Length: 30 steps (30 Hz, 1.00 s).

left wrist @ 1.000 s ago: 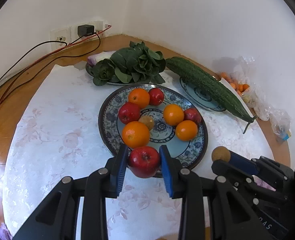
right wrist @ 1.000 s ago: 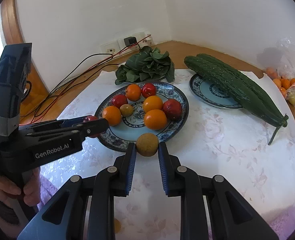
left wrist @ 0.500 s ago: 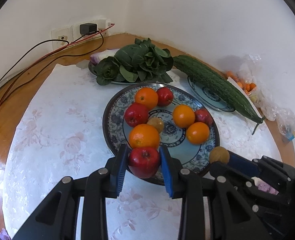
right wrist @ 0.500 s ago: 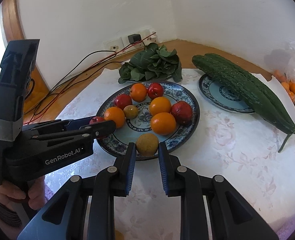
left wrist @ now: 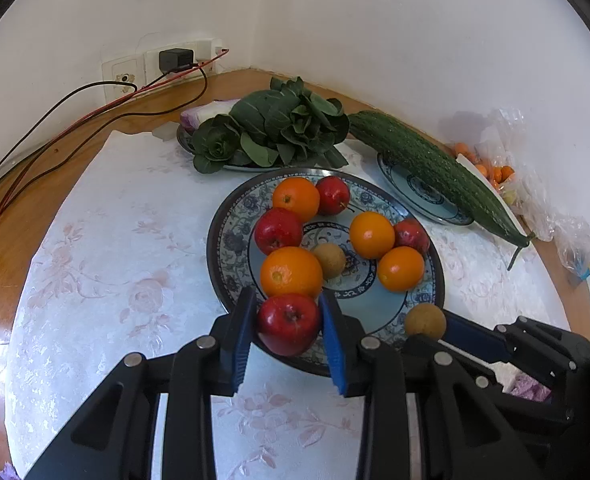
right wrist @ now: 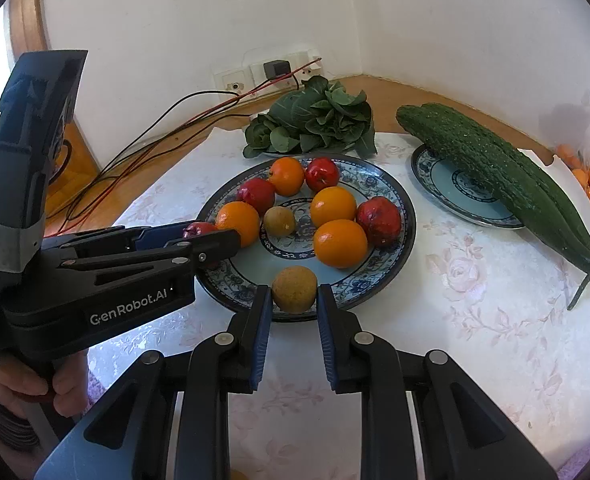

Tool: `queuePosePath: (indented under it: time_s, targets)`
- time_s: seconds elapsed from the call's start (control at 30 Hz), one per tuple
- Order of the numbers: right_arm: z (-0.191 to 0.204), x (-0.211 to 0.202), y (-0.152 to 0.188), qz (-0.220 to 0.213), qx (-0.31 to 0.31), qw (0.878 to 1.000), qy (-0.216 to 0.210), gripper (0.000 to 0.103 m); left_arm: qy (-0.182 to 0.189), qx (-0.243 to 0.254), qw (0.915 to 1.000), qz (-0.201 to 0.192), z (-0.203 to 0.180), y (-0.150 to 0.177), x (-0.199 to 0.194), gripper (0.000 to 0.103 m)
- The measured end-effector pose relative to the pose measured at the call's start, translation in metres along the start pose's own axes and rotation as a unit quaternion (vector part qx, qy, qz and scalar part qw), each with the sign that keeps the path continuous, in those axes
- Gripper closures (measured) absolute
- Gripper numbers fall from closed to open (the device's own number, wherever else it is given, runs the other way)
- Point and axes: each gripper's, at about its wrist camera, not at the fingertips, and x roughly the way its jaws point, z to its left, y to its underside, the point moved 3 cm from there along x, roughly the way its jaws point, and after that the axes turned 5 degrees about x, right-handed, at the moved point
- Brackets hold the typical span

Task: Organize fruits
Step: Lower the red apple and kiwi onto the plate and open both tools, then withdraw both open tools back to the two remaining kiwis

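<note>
**Two fruits held over the near rim of the plate**

Two fruits were held at once, one in each gripper. The left gripper was clamped on a red apple, its blue fingers pressed against both sides of it. The right gripper was clamped on a small brown fruit, gripped the same way. Both were carried at the near edge of the patterned plate, the apple to the left and the brown fruit to the right, as seen in each wrist view.

The deciding relation was judged to be the bare patch of plate straight ahead of the right fingers; it lay between the brown fruit and an orange. That patch was nearer the right hand. The apple sat touching or just short of another orange, so little room was left ahead of it. Whether either fruit rested on the plate or hung above it could not be told. Neither fruit was long, so no axis mattered.
</note>
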Motion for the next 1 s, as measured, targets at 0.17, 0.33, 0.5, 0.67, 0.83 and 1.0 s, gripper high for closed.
queuePosePath:
  time_s: [0.17,0.33,0.5,0.67,0.83,1.0]
  targets:
    - [0.002,-0.001,0.001,0.0,-0.006,1.0,0.001,0.079,-0.001,0.001,1.0,0.001,-0.001,0.0,0.0,0.069]
    - [0.002,-0.001,0.001,0.001,-0.008,1.0,0.004,0.071,-0.001,0.005,1.0,0.004,-0.004,0.002,-0.001,0.069]
    - [0.002,-0.003,0.002,-0.001,-0.007,1.0,0.003,0.071,0.001,0.005,1.0,0.006,-0.006,0.002,-0.006,0.066]
    - [0.002,-0.01,0.004,-0.005,-0.004,1.0,0.002,0.07,0.003,0.011,0.9999,0.002,-0.01,0.003,-0.016,0.062]
    - [0.003,-0.018,0.009,-0.007,0.0,1.0,0.0,0.07,0.005,0.012,0.9999,0.004,-0.013,0.007,-0.025,0.062]
    - [0.004,-0.028,0.013,-0.013,0.006,1.0,-0.002,0.07,0.007,0.006,0.9999,0.006,-0.014,0.012,-0.035,0.062]
